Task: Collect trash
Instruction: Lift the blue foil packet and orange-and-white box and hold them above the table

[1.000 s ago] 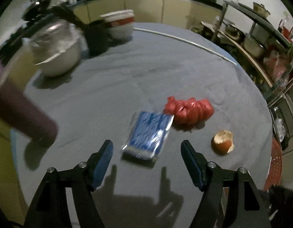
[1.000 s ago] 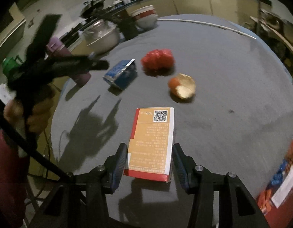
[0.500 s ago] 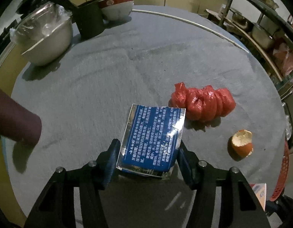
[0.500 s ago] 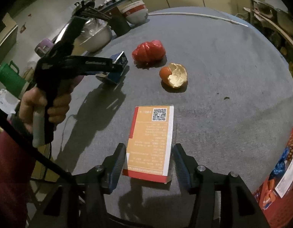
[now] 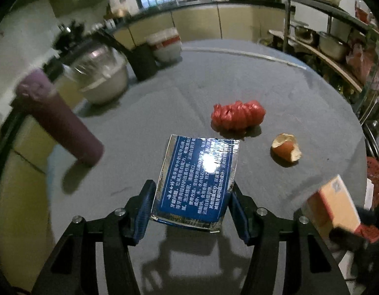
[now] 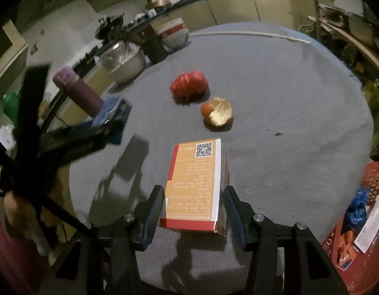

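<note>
My left gripper (image 5: pixel 190 211) is shut on a blue foil packet (image 5: pixel 198 179) and holds it lifted above the grey round table (image 5: pixel 238 86). My right gripper (image 6: pixel 193 207) is shut on an orange and red carton (image 6: pixel 195 184), held just above the table. A crumpled red plastic bag (image 5: pixel 238 118) and an orange peel (image 5: pixel 286 149) lie on the table beyond both grippers. The right wrist view shows the bag (image 6: pixel 189 86), the peel (image 6: pixel 217 114) and the left gripper with the packet (image 6: pixel 113 110) at the left.
A red basket (image 6: pixel 361 233) with scraps stands off the table at the lower right. A purple flask (image 5: pixel 59 118), a covered steel bowl (image 5: pixel 103 76), a black holder (image 5: pixel 144 61) and stacked bowls (image 5: pixel 164 45) stand at the table's far left. Shelves with pots line the right.
My left gripper closed around the blue packet and lifted it off the table. My right gripper kept hold of the carton and raised it slightly.
</note>
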`<state>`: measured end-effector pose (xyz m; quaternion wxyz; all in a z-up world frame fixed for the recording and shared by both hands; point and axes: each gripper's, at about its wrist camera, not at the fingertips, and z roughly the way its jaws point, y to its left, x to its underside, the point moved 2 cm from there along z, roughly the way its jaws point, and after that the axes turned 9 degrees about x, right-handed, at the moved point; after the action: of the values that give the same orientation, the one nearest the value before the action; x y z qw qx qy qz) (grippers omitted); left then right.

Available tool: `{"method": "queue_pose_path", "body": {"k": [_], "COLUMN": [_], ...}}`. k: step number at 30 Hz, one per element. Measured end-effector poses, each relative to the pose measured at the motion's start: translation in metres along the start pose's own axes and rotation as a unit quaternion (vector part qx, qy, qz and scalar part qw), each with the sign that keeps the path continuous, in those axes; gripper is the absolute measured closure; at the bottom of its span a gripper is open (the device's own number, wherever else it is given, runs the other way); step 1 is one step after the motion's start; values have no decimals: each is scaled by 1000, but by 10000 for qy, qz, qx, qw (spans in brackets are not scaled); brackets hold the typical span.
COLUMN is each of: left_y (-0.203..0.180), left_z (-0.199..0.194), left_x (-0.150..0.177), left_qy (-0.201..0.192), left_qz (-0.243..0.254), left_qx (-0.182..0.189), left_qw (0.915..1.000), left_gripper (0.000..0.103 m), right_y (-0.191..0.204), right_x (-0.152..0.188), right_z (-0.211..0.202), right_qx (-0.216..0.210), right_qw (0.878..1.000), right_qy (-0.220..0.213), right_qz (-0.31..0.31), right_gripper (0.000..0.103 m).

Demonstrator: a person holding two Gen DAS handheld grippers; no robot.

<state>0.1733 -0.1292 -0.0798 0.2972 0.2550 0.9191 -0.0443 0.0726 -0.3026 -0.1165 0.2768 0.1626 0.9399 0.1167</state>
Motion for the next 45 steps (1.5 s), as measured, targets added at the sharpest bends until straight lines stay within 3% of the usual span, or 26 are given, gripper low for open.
{"method": "queue_pose_path", "body": {"k": [12,28,39,45], "left_y": [-30,-54,-61,-48], "left_z": [-82,-99,-84,-41], "left_x": [24,43,48,63], "left_qy": [-763,-769,-545,139], "left_qz": [131,71,118,-240], "left_qx": [-451,-461,-429,183], "left_qw": [9960,9959,9975,9994], "left_gripper": [43,43,43,43], "right_y": [-18,-16,-25,-32], "right_x": [4,19,27,38], "right_z": [-59,-78,-64,-30], "right_qx": [-201,-350,-369,-128], "right_qw": [9965,9949,9960,9985], "right_qy": [-747,-910,-729,-390], "right_qz": [303,266,365,367], "right_gripper": [50,50,50,49]}}
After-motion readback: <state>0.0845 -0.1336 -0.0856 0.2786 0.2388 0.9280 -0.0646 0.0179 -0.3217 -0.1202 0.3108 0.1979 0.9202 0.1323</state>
